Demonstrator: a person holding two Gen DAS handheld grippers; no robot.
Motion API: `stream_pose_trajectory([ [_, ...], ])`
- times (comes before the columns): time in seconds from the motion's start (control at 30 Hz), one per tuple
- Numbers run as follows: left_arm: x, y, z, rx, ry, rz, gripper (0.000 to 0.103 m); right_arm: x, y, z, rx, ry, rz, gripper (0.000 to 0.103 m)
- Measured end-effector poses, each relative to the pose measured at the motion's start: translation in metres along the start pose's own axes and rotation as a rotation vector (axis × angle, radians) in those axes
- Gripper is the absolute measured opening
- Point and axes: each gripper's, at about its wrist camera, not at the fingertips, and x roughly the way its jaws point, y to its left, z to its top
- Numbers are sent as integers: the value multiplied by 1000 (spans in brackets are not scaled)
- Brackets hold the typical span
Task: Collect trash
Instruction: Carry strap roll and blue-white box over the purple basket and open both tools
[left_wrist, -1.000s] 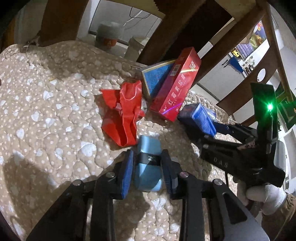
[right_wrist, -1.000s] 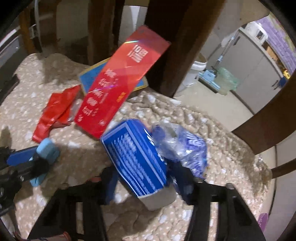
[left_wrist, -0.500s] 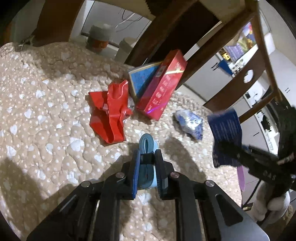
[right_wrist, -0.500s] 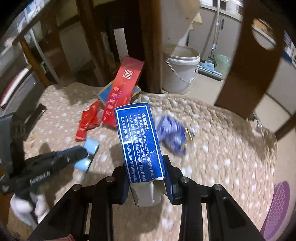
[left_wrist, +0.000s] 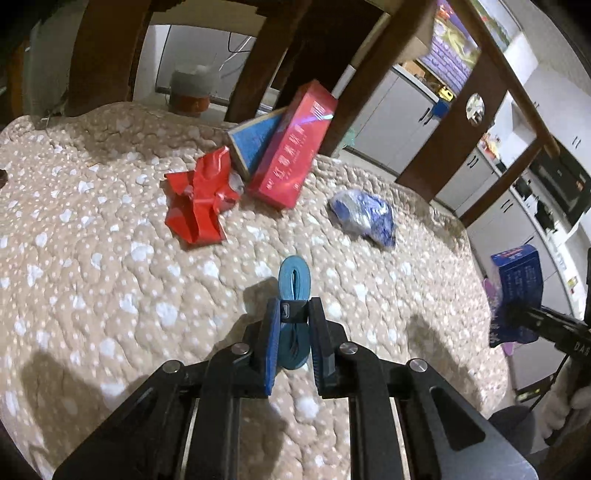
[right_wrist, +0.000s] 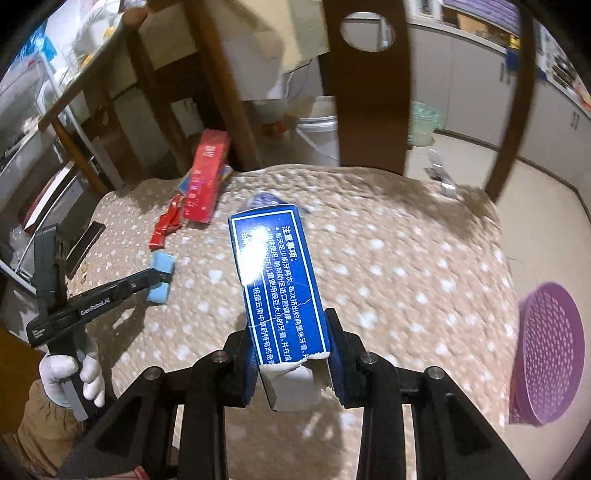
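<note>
Left gripper (left_wrist: 291, 325) clamped a flattened light-blue box (left_wrist: 293, 291), centre frame above the quilt (left_wrist: 92, 277). Right gripper (right_wrist: 291, 354) pinched a dark-blue carton (right_wrist: 277, 280), centre frame.

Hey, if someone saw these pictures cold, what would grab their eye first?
Probably the blue box clamped upright in the right tool, lifted above the quilt. Next, the left tool pinching a flattened light-blue pack. Behind them, a red carton leans near a crumpled red wrapper.
</note>
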Motion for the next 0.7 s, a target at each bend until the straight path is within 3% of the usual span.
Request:
stream_pose_trajectory([
  [0.2, 30, -12, 3, 33, 58, 113, 20, -10, -41, -23, 66, -23, 5, 34],
  [0.37, 41, -23, 11, 46, 65, 196, 15, -17, -70, -31, 132, -71, 30, 34],
  [0.5, 32, -47, 12, 73, 59, 175, 15, -23, -96, -37, 174, -118, 28, 34],
  [0.7, 28, -122, 9, 196, 63, 121, 15, -31, -149, -44, 284, -192, 26, 34],
])
